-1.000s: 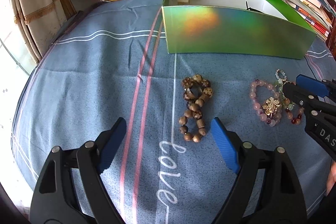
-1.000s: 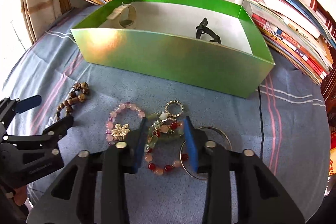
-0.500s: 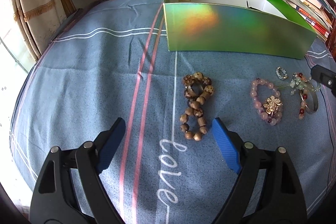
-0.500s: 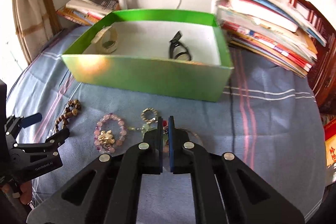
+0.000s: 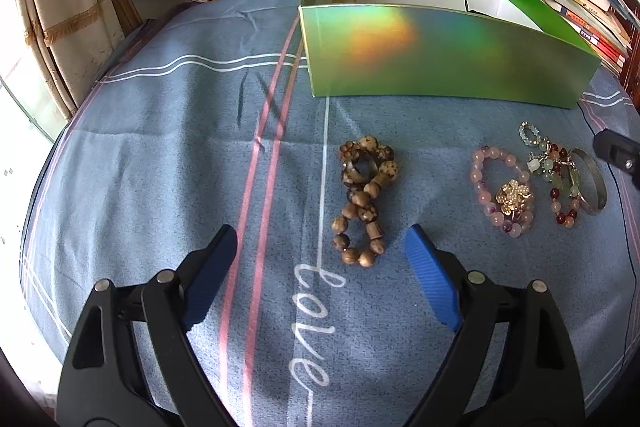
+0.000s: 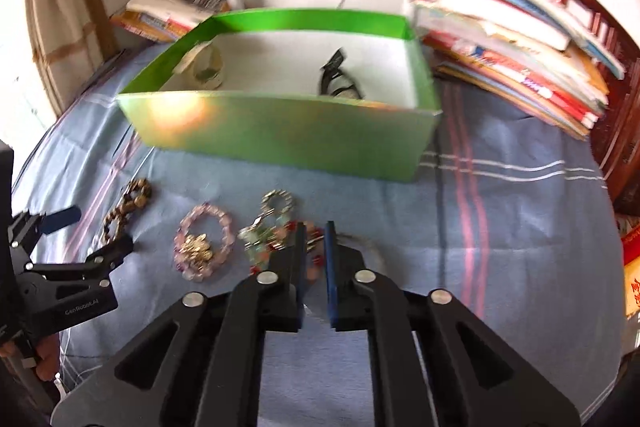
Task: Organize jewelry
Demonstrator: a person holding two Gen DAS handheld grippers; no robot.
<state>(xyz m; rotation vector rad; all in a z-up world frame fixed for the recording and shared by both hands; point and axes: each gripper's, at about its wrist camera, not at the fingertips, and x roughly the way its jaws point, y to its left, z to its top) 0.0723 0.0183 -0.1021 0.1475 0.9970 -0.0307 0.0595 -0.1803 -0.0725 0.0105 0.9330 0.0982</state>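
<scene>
wood bead bracelet (image 5: 363,203) lengthwise toward green box (image 5: 440,67), left gripper (image 5: 320,255) wide

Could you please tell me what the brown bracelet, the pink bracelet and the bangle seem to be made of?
Brown bracelet: probably wood or seed, matte mottled beads. Pink bracelet: glossy translucent beads, stone or glass, with a gold-coloured flower charm. Bangle: likely silver-toned metal, smooth and shiny.

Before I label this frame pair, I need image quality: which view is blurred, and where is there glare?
Right wrist view: motion-smeared, with soft edges on the shiny green cardboard box and the stacked books. Left wrist view: sharp, the brown wooden bead bracelet crisp; an orange-yellow glare patch on the box front, and fisheye bending at the edges.
</scene>
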